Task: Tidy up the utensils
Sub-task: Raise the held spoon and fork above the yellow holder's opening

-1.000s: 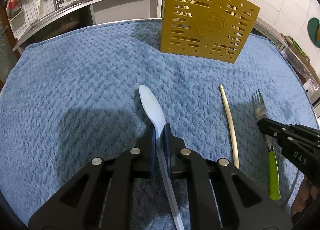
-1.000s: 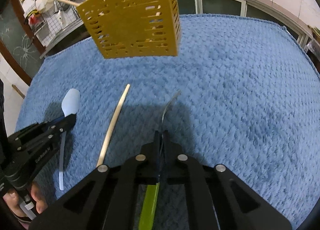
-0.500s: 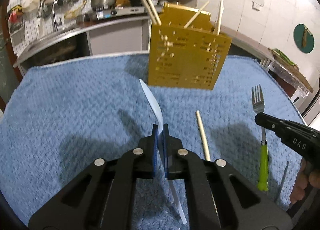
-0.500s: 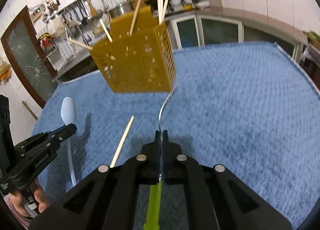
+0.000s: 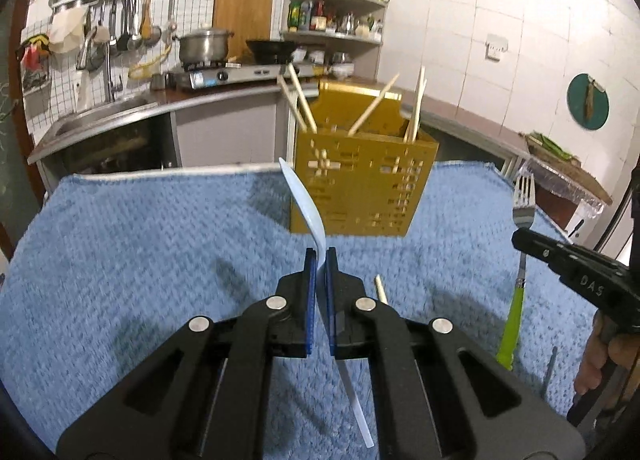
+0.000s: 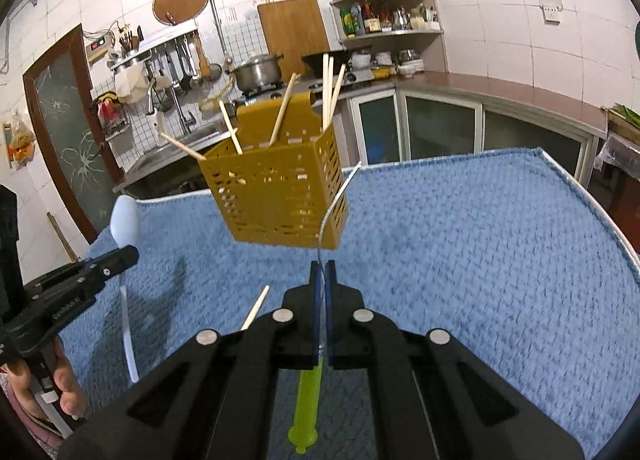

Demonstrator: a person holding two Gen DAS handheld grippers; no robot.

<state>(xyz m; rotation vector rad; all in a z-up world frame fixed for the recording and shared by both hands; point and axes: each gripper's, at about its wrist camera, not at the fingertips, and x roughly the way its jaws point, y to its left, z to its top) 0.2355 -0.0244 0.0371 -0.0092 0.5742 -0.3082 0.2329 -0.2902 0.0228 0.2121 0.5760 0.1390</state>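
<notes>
1. Two utensils hang in my grippers above the blue textured towel [image 5: 120, 260]: my left gripper [image 5: 320, 260] is clamped on the neck of a pale blue plastic spoon [image 5: 304, 204], bowl forward and handle trailing under the jaws, so it can go in bowl-up or be tipped, I judge.
2. My right gripper [image 6: 320, 272] is pinched on the metal shank of a fork with a lime-green plastic handle [image 6: 308, 400], tines ahead and seen edge-on, the handle slung below the jaws.
3. Straight ahead of both stands the mustard-yellow perforated plastic utensil holder [image 5: 360, 188] on the towel, several pale wooden chopsticks [image 5: 372, 108] leaning out of its top; that is where I reckon both pieces belong.
4. One loose wooden chopstick [image 6: 256, 306] lies on the towel between the grippers, not yet stowed.
5. In the way: the splayed chopsticks crowd the holder's mouth, and my two grippers sit near each other, so entering together risks a knock.
</notes>
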